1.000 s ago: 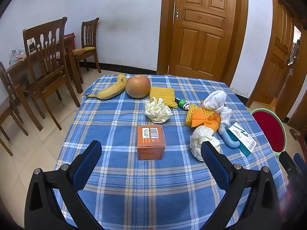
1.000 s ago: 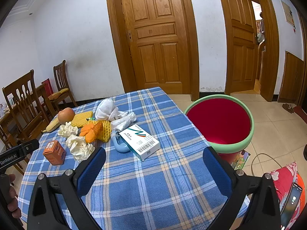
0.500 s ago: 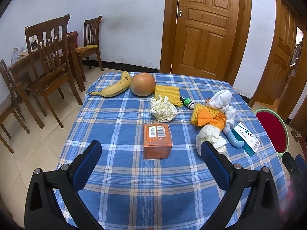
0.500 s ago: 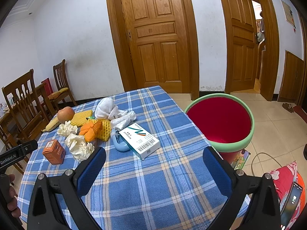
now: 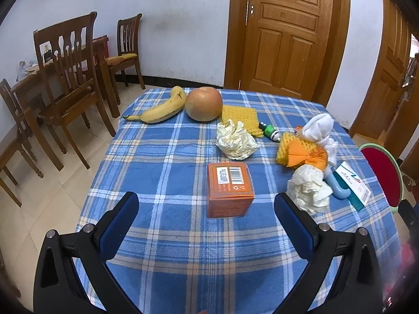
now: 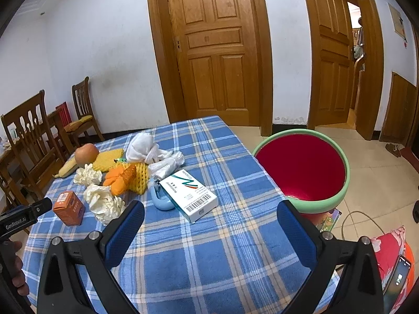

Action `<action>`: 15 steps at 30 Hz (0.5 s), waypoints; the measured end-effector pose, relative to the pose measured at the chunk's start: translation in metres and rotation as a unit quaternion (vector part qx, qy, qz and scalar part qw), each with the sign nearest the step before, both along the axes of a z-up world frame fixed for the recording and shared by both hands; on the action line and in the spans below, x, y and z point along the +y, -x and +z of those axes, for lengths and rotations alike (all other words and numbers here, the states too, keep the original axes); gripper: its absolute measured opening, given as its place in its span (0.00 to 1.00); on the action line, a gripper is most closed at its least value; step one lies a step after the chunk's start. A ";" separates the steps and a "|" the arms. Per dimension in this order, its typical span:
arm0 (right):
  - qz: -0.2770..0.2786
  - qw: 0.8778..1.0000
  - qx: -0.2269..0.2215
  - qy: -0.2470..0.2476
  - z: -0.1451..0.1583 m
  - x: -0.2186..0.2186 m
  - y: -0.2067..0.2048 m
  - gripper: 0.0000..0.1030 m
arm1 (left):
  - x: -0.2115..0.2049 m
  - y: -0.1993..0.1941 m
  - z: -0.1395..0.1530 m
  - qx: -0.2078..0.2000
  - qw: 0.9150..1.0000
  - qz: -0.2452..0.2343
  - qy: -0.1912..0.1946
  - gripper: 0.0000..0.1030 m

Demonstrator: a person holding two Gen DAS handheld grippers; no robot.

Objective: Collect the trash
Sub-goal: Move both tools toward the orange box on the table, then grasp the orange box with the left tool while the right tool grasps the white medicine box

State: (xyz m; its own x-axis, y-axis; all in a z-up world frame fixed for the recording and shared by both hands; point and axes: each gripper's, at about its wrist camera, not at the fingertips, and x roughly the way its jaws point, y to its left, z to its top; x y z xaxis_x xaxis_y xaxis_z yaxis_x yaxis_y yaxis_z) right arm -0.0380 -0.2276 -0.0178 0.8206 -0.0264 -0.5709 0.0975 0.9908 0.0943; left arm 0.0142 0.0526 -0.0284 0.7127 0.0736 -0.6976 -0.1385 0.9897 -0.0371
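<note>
Blue-padded grippers held wide open and empty above the checked tablecloth (image 5: 162,157).
Orange box (image 5: 230,189) is framed by the left gripper (image 5: 207,216); crumpled tissue (image 6: 106,204) lies beside it, red bin (image 6: 303,168) off the table's edge ahead of the right gripper (image 6: 209,221).

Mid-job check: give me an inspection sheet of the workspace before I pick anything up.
Surface: blue plaid tablecloth.
Job's things: orange box, two crumpled papers, white barcode box; red bin beside the table.
Clutter: banana, round fruit.
Grippers: left tongs and right tongs open, empty.
Cables: one on the floor.
Surroundings: wooden chairs, doors.
</note>
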 end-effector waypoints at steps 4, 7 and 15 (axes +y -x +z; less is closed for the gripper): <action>0.009 1.000 0.020 0.009 -0.007 0.003 -0.016 1.00 | -0.001 -0.013 -0.008 0.011 1.000 -0.005 -0.001 0.99; 0.016 0.999 0.034 0.018 -0.012 0.007 -0.030 1.00 | -0.005 -0.024 -0.015 0.016 1.000 -0.013 -0.004 0.99; 0.038 0.996 0.073 0.023 -0.029 0.011 -0.069 1.00 | -0.013 -0.046 -0.031 0.035 0.999 -0.021 -0.010 0.93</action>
